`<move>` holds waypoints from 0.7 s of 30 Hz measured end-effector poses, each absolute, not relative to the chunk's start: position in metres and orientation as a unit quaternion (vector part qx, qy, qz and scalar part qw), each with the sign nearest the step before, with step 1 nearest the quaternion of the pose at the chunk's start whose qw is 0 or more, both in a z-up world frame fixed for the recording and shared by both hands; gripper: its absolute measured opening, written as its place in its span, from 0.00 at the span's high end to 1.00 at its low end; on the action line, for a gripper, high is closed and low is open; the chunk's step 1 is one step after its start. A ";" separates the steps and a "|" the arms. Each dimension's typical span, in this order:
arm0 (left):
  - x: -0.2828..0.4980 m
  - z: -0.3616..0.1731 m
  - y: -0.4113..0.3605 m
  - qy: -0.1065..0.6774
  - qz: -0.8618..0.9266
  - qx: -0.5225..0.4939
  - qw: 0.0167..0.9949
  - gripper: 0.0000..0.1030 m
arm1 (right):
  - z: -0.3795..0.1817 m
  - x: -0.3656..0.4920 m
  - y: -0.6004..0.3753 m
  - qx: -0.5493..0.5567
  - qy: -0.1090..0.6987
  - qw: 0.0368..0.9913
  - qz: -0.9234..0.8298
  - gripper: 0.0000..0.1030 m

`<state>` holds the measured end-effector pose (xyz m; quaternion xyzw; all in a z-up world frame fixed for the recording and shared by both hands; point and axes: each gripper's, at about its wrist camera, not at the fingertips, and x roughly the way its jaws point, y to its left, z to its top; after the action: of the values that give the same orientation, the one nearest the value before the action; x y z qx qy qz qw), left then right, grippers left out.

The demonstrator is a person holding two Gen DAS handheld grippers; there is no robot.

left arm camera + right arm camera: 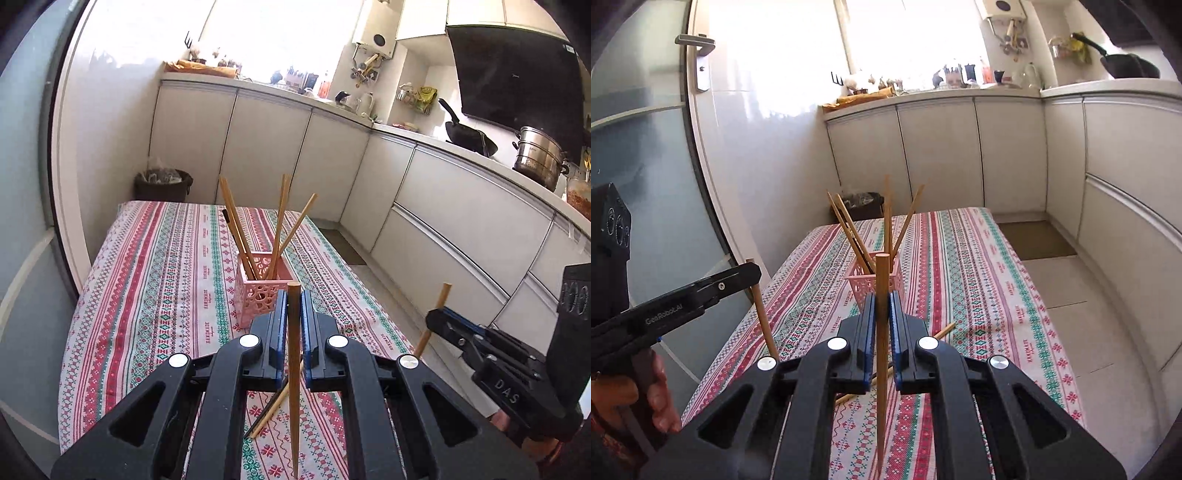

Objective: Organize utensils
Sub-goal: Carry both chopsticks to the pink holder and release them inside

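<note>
Straight ahead of both tongs, on striped tablecloth [155, 280]: pink lattice holder [258, 291], several chopsticks inside. Left gripper [294, 321] clenched on upright chopstick [294, 369], nearer holder; right gripper [882, 317] likewise grasping chopstick [882, 350], long axis vertical. Loose chopsticks [271, 410] flat below.

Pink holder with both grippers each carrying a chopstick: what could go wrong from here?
1. The pink holder looks light and already has chopsticks splayed outward; a lowered stick could catch them or tip it.
2. The left gripper and right gripper each pinch one upright chopstick; it could pivot or slip.
</note>
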<state>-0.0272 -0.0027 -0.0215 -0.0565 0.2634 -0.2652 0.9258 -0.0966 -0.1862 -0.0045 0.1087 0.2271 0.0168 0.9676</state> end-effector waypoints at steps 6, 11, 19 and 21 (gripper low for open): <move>-0.033 0.001 -0.023 0.214 -0.234 -0.035 0.948 0.94 | 0.017 -0.086 -0.205 0.112 0.205 0.972 0.010 0.93; -0.011 0.048 -0.035 0.155 -0.218 -0.038 0.963 0.94 | 0.056 -0.064 -0.226 0.130 0.153 0.979 0.019 0.93; 0.049 0.098 -0.060 0.090 -0.191 -0.034 0.977 0.94 | 0.106 -0.025 -0.248 0.143 0.089 0.986 0.020 0.93; 0.065 0.093 -0.064 0.094 -0.186 -0.028 0.978 0.94 | 0.109 -0.010 -0.249 0.138 0.081 0.987 0.021 0.93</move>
<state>0.0653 -0.0644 0.0930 -0.0280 0.0944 -0.1863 0.9775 -0.0098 -0.2486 0.1090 0.1384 0.0809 0.0214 0.9868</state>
